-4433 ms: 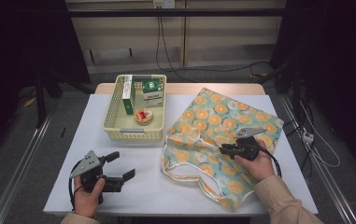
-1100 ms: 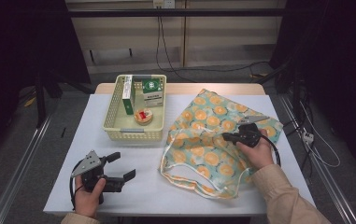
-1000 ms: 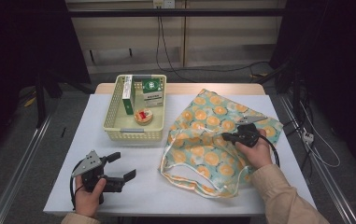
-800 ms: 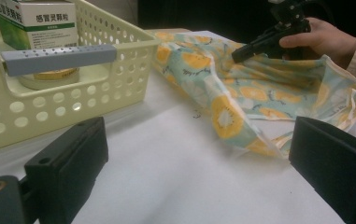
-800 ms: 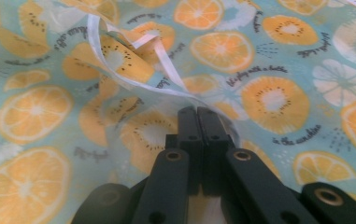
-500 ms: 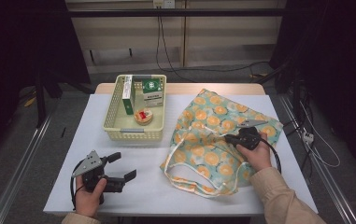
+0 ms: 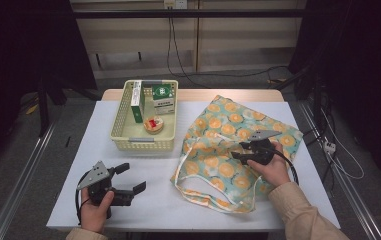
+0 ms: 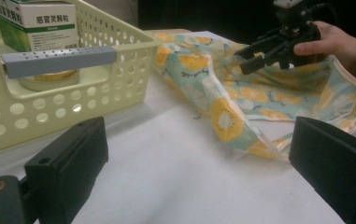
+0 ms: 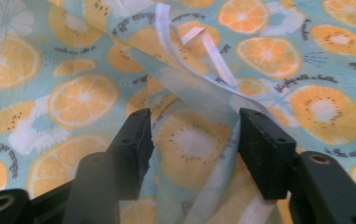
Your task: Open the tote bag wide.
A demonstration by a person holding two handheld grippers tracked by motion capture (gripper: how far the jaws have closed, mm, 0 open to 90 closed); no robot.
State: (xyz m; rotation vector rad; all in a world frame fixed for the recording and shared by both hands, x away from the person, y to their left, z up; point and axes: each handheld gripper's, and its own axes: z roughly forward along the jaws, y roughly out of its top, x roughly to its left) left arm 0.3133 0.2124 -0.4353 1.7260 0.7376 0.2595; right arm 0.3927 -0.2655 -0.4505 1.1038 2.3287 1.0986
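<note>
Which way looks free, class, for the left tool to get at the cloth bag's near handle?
Probably yes. The left tool sits open on the table, and bare tabletop lies between it and the cloth bag. The basket stands farther back, out of that path.

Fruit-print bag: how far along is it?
Done: bag folded over on the table, away from the basket. In hand: right claw has just been opening, a cloth fold between its jaws, unpinched. Left: whatever follows; left claw rests open.
</note>
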